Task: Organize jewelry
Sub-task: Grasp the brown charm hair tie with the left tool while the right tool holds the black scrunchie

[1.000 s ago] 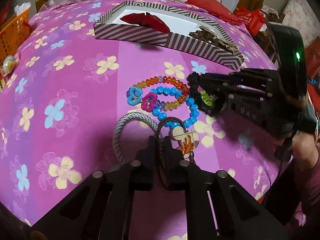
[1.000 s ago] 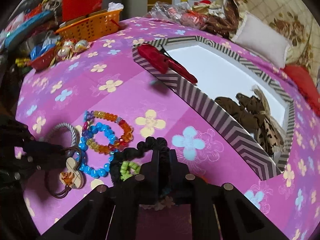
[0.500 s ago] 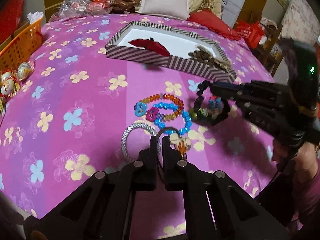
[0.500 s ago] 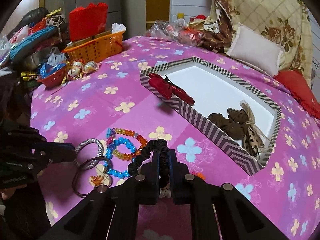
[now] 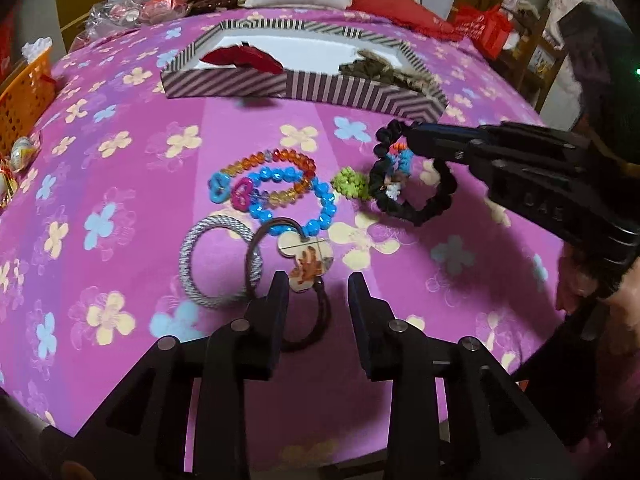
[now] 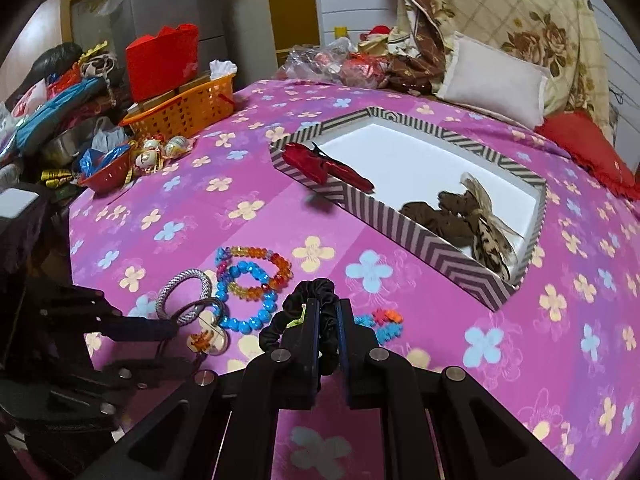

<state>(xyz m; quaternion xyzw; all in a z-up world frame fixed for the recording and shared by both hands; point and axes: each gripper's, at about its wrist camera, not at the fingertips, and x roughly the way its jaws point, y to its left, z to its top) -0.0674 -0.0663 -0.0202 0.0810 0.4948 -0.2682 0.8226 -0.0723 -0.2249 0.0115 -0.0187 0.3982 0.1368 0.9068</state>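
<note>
The right gripper point(image 6: 326, 312) pinches a black scrunchie point(image 6: 308, 296) between nearly closed jaws and holds it off the pink flowered bedspread point(image 6: 520, 360), its coloured charms dangling below. The striped box point(image 6: 420, 240) it is probably meant for lies up and to the right of that gripper in the right wrist view, long side running from upper left to lower right, with a red bow point(image 6: 324, 166) at the near left end and a brown bow point(image 6: 460, 216) at the right. This hand is the nearer one to the box. The left gripper point(image 5: 314, 292) has just been opening; its jaws stand partly apart with the brown cord of a hair tie point(image 5: 308, 256) between them, pads not pressing. A blue bead bracelet point(image 5: 316, 196) and grey ring point(image 5: 218, 260) lie just beyond. Raised letters on the right gripper's side are too blurred to read.
</note>
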